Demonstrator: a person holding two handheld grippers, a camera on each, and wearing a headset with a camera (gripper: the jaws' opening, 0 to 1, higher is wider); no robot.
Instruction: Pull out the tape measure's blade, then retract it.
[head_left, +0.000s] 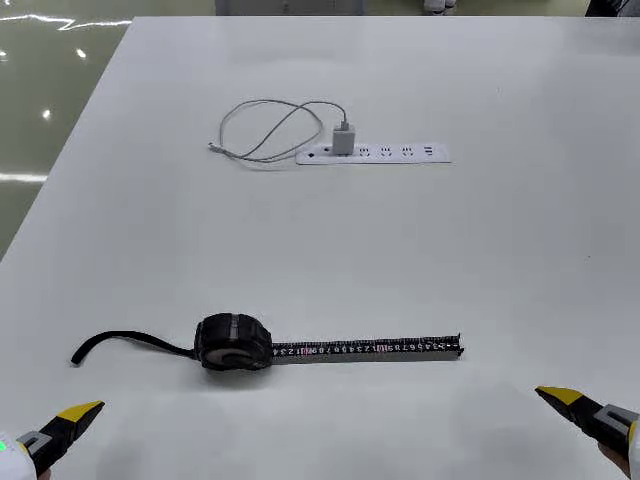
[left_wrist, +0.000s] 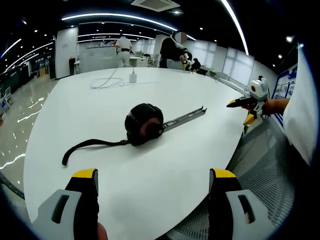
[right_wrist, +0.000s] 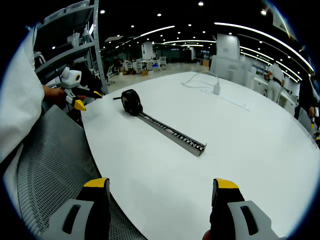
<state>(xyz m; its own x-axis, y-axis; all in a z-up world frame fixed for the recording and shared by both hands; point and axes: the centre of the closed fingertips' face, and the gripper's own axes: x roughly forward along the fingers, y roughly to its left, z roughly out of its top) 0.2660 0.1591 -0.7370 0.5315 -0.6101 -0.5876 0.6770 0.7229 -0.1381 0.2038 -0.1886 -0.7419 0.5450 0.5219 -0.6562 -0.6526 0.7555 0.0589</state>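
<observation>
A black tape measure (head_left: 233, 343) lies on the white table (head_left: 450, 260) near its front edge. Its blade (head_left: 370, 348) is pulled out to the right and lies flat, ending in a hook (head_left: 459, 346). A black wrist strap (head_left: 115, 340) trails off to the left. My left gripper (head_left: 70, 420) is at the bottom left, my right gripper (head_left: 565, 398) at the bottom right; both are apart from the tape. In the left gripper view my left gripper (left_wrist: 154, 175) is open in front of the case (left_wrist: 144, 124). In the right gripper view my right gripper (right_wrist: 161, 184) is open, short of the blade's end (right_wrist: 197, 147).
A white power strip (head_left: 375, 153) with a plugged-in charger (head_left: 343, 138) and a looped white cable (head_left: 265, 130) lies further back on the table. The table's left edge (head_left: 60, 160) borders a glossy floor. People stand far behind the table (left_wrist: 122, 47).
</observation>
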